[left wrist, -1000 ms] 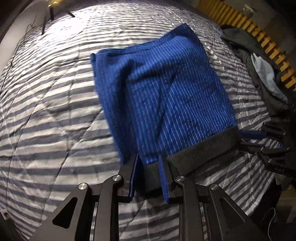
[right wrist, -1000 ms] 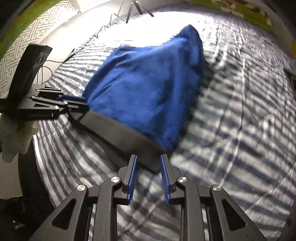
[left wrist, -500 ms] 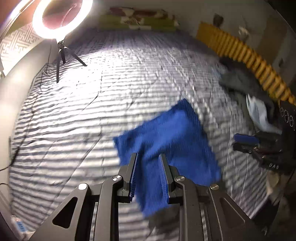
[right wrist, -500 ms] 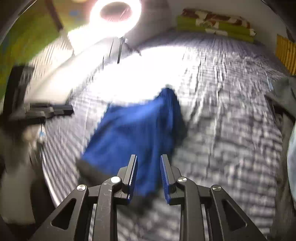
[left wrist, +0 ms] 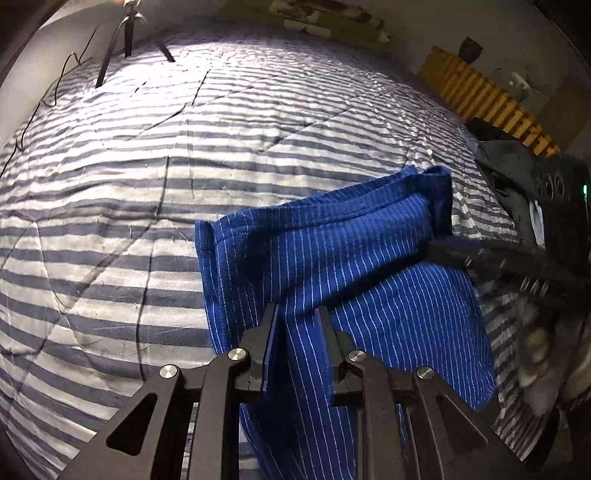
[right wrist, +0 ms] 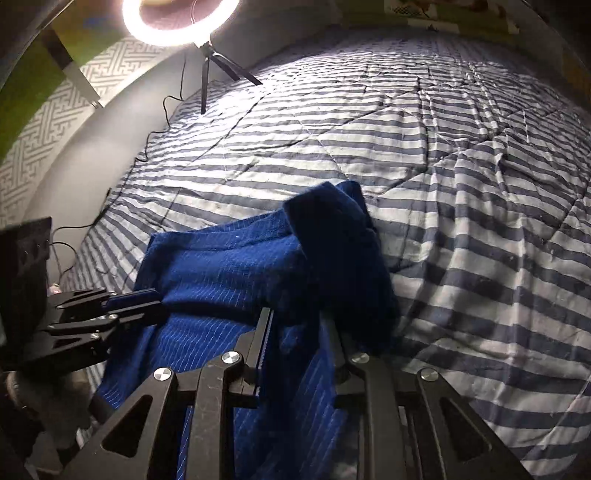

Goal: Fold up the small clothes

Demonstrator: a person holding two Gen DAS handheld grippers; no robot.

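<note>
Blue pinstriped shorts (left wrist: 351, 266) lie on the striped quilt (left wrist: 147, 192), their far end doubled over in a thick fold (right wrist: 332, 229). My left gripper (left wrist: 295, 332) is shut on the near cloth, which runs up between its fingers and drops under the gripper. In the right wrist view the left gripper (right wrist: 144, 299) pinches the shorts' left edge. My right gripper (right wrist: 295, 332) is shut on the cloth beside the dark fold. From the left wrist view the right gripper (left wrist: 443, 254) reaches into the shorts from the right. No waistband shows.
A ring light (right wrist: 177, 18) on a small tripod (left wrist: 125, 33) stands at the far left of the bed, its cable trailing along the edge. Dark clothes (left wrist: 513, 166) are piled at the right, in front of a yellow slatted panel (left wrist: 480, 96). Bare quilt stretches beyond the shorts.
The shorts lay flat with the grey waistband at both grippers. Both grippers swung up with them, and now the shorts sit bunched and closer, their far end folded over.
</note>
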